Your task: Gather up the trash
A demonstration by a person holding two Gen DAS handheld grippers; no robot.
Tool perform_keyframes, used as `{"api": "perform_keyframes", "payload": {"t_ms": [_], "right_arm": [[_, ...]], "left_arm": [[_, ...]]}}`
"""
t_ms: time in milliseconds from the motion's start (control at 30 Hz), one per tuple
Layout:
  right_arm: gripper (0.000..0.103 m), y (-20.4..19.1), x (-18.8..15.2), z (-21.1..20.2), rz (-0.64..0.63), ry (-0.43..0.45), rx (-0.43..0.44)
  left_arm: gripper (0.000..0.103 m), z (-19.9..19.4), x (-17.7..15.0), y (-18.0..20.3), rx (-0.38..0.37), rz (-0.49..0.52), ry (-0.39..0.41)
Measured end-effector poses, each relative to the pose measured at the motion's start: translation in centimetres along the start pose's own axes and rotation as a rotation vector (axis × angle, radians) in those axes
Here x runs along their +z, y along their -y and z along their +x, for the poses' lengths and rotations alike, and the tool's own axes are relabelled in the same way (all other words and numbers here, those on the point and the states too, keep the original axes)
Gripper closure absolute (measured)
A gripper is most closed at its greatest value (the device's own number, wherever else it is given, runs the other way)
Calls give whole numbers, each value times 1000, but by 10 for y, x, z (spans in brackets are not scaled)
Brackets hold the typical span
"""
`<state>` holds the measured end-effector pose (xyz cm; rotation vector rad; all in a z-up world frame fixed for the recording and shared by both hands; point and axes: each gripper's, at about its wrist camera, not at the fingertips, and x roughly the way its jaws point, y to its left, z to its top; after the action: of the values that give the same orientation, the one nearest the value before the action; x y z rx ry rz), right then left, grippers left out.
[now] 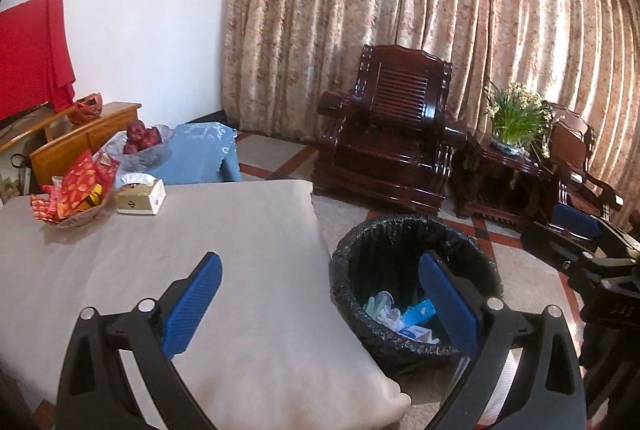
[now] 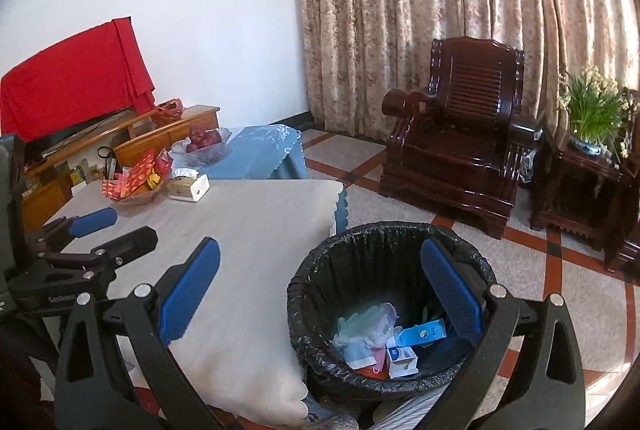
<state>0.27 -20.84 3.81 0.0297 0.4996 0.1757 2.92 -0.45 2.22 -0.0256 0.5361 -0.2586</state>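
Sitting on the floor right of the table (image 2: pixel 248 230), the black-lined bin (image 2: pixel 384 310) opens upward, holding trash (image 2: pixel 380 334). Both the left gripper (image 1: pixel 320 294) and right gripper (image 2: pixel 320 290) are spread wide, holding nothing.

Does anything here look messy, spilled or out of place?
Nothing stands out. The trash lies inside the lined bin beside the table, with none seen on the cloth. The tissue box and snack basket sit upright at the far end. Both the left gripper and right gripper are open and empty.

The black-lined trash bin (image 2: pixel 384 310) stands upright beneath the right gripper (image 2: pixel 320 286). Inside lies the trash (image 2: pixel 380 342): crumpled plastic, blue-and-white cartons.
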Motion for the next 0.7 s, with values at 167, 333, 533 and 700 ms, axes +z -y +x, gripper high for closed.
{"api": "perform_keyframes", "payload": {"t_ms": [167,333,533,700], "right_arm": [[5,-5,-1,1,-8,-2,4],[5,-8,-2,2,-14,-5,5],[5,-7,-2,2,-13,-8,7],[5,-9,-2,3,-13,-9,6]], "left_arm": [[6,-8,-1,0,15,5,17],[6,-11,-2,0,20,3,20],[6,-12,-1,1,21,6,19],[6,-12,-1,2,24,6,21]]}}
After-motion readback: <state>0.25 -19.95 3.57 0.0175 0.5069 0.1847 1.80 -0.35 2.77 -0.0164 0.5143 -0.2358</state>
